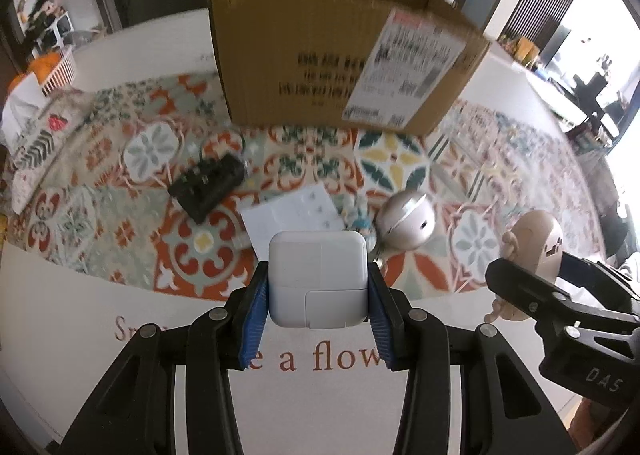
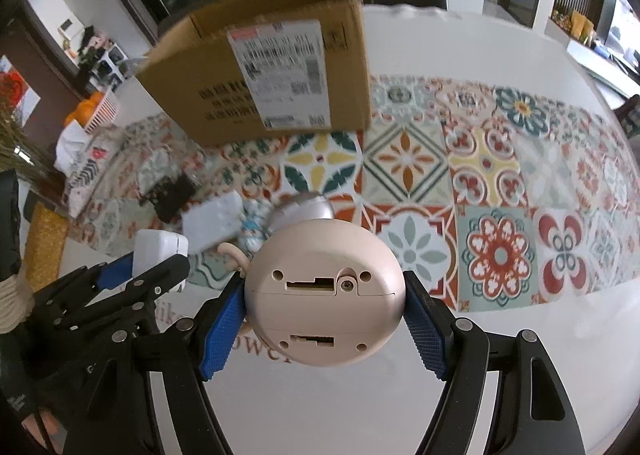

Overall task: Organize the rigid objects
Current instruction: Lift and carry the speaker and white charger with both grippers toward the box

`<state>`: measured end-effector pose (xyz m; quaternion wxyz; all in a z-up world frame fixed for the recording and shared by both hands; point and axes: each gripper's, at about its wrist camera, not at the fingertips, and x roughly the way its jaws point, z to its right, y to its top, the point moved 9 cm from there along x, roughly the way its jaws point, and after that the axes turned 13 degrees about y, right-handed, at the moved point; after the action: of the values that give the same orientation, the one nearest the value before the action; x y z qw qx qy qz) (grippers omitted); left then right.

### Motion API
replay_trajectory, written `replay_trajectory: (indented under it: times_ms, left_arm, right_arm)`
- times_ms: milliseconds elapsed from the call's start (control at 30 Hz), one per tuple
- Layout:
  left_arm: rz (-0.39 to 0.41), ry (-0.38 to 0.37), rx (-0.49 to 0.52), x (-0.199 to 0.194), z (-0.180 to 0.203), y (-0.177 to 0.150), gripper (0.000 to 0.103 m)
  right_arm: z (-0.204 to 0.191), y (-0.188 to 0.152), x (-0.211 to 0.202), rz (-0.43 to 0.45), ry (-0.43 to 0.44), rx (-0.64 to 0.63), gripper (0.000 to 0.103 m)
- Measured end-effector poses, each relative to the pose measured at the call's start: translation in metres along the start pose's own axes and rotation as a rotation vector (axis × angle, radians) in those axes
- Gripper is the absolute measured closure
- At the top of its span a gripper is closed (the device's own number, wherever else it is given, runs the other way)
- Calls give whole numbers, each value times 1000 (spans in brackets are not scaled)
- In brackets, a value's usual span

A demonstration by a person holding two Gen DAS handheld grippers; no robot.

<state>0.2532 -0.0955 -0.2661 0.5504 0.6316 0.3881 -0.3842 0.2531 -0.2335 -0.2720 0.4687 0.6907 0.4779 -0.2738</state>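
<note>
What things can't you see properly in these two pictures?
- Inside of the cardboard box: both views show only its outer wall.
- Box label text: blurred in both.
- Beige toy: right wrist view shows only its underside; in the left view the right gripper covers part.
- Small blue thing: blurred, partly hidden behind the toy.

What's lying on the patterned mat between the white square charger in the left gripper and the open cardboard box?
In the left wrist view, a white paper card lies just beyond the white square charger; past it only bare patterned mat reaches the cardboard box.
</note>
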Motion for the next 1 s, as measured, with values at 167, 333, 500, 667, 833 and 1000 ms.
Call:
replay_trajectory:
  times_ms: [167,333,500,667,833,1000]
  left_arm:
    - [72,2,-3,-23,-5,22,58]
    - [135,9,0,-43,-16,35,58]
    - [187,1,-3,-64,-25,51,58]
    - [236,-5,1,-84,-32,70,58]
    - [287,5,13,-99,-39,92,58]
    - [328,13,24,-110,-45,117,58]
  right_arm:
    - [-14,15,-17,56,-1,-25,28]
    - [-28,28,-33,103,-7,-49,28]
    - [-41,41,-45,150,0,-69,28]
    - [-56,62,-62,213,-8,-97,28]
    - [-66,84,-77,271,-16,-114,28]
    - [-78,106,-85,312,-15,-134,28]
